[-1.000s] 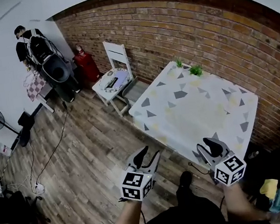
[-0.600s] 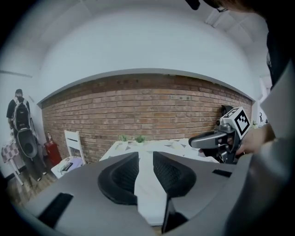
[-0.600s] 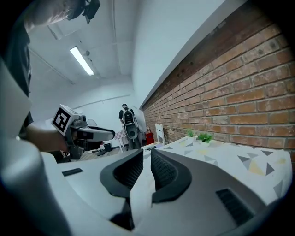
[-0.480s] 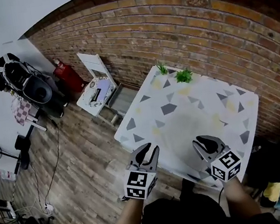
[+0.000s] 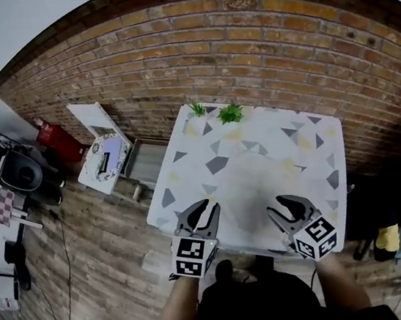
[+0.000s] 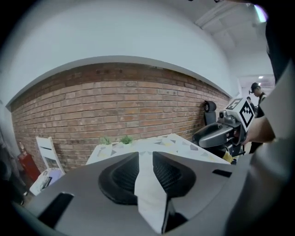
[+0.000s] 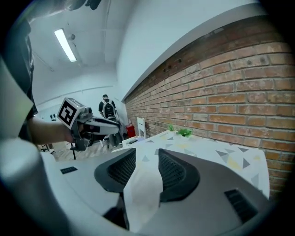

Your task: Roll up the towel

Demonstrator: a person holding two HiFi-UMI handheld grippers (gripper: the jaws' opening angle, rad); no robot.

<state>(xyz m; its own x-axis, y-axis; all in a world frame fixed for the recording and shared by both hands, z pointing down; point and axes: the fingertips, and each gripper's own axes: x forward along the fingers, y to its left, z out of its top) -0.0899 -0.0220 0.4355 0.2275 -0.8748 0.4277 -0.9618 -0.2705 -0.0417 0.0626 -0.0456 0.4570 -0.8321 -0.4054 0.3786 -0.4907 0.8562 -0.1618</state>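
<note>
**A:** Left side?
**B:** My left gripper (image 5: 209, 207), lower centre-left, has just been closing: jaws partly apart, empty.
**A:** Towel?
**B:** Pale grey towel (image 5: 253, 189) lies flat mid-frame on the table (image 5: 309, 140). My right gripper (image 5: 276, 205) just opened wider, empty; black-and-white square codes on both cubes (image 5: 193, 256).

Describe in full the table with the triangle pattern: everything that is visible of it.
The table is roughly square, its white top printed with grey and pale yellow triangles. Its far edge is by the brick wall, where two small green plants stand on it. A plain pale patch, perhaps the towel, lies near the front edge. Legs are hidden.
</note>
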